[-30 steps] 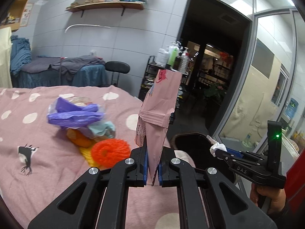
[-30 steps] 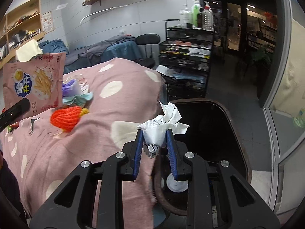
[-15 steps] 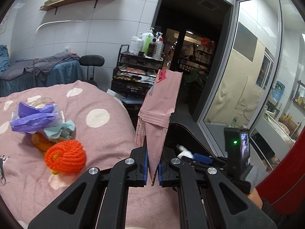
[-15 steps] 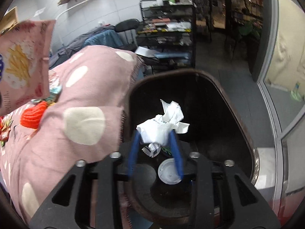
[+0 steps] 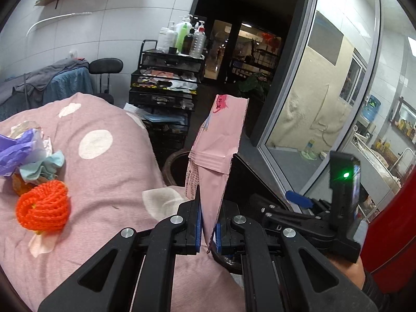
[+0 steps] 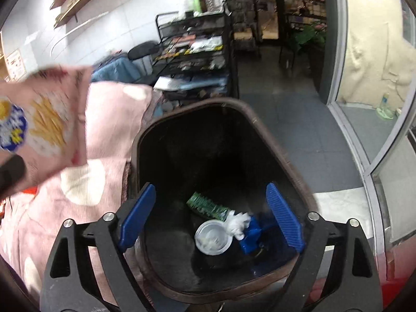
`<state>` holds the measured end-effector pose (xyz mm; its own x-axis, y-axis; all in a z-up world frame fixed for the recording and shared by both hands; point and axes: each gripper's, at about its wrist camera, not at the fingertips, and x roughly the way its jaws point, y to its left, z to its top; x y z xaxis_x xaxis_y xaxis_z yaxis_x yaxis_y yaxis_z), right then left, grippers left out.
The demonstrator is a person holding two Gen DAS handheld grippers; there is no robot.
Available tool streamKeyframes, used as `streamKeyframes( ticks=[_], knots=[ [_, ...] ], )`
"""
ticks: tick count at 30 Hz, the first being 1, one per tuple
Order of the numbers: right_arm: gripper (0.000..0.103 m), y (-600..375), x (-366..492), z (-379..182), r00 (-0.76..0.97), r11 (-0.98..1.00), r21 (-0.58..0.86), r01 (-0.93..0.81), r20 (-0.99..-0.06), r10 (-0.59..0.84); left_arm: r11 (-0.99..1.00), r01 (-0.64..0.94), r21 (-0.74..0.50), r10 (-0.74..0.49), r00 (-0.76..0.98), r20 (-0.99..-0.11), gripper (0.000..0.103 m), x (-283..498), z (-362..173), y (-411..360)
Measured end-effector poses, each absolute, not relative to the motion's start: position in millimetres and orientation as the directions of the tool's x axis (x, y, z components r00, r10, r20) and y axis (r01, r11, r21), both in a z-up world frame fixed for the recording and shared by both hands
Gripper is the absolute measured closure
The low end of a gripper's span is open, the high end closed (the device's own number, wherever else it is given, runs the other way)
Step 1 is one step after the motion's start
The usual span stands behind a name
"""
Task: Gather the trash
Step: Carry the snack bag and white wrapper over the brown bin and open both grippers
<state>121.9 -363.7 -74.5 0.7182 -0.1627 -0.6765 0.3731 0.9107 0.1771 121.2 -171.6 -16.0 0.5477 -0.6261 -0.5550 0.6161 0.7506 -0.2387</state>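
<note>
Two hand-held grippers work beside a dark trash bin [image 6: 273, 153] that stands against the edge of a pink, white-dotted bed cover [image 5: 109, 171]. The left hand-held gripper [image 5: 208, 230] is clamped narrowly on the bottom edge of a pink snack bag [image 5: 221, 140], which stands upright between its blue pads; in the right wrist view the same bag [image 6: 44, 127] shows blurred, just left of the bin's rim and above the cover. The right hand-held gripper [image 6: 210, 213] hangs over the bin's mouth, pointing down into it; its jaws have just been opening and now stand wide with nothing between the pads. Below it, on the bin's floor, a crumpled white paper wad [image 6: 238, 222] lies touching a round white lid [image 6: 213, 236], a green wrapper [image 6: 206, 205] and a blue piece [image 6: 251, 235]. Farther from the bin, on the cover, remain an orange net ball [image 5: 43, 205], purple plastic [image 5: 15, 150] and a pale blue scrap [image 5: 43, 167], bunched close together.
</note>
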Motion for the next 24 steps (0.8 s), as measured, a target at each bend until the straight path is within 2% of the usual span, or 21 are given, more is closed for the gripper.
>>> streamKeyframes(
  ticks=[7, 19, 23, 24],
  knots=[
    [0.011, -386, 109, -52, 0.738, 0.877, 0.156, 0.454, -0.617, -0.272, 0.734, 0.635, -0.239, -0.626, 0.497, -0.601, 0.095, 127, -28, -197],
    [0.011, -401, 97, -39, 0.747, 0.856, 0.179, 0.485, -0.594, -0.299, 0.729, 0.661, -0.178, -0.577, 0.453, -0.68, 0.095, 136, -46, -238],
    [0.011, -402, 97, -38, 0.747, 0.856, 0.183, 0.483, -0.596, -0.294, 0.734, 0.657, -0.172, -0.557, 0.437, -0.706, 0.088, 141, -51, -242],
    [0.011, -403, 97, -38, 0.747, 0.856, 0.183, 0.484, -0.595, -0.295, 0.735, 0.656, -0.169, -0.551, 0.434, -0.713, 0.08, 141, -52, -243]
  ],
)
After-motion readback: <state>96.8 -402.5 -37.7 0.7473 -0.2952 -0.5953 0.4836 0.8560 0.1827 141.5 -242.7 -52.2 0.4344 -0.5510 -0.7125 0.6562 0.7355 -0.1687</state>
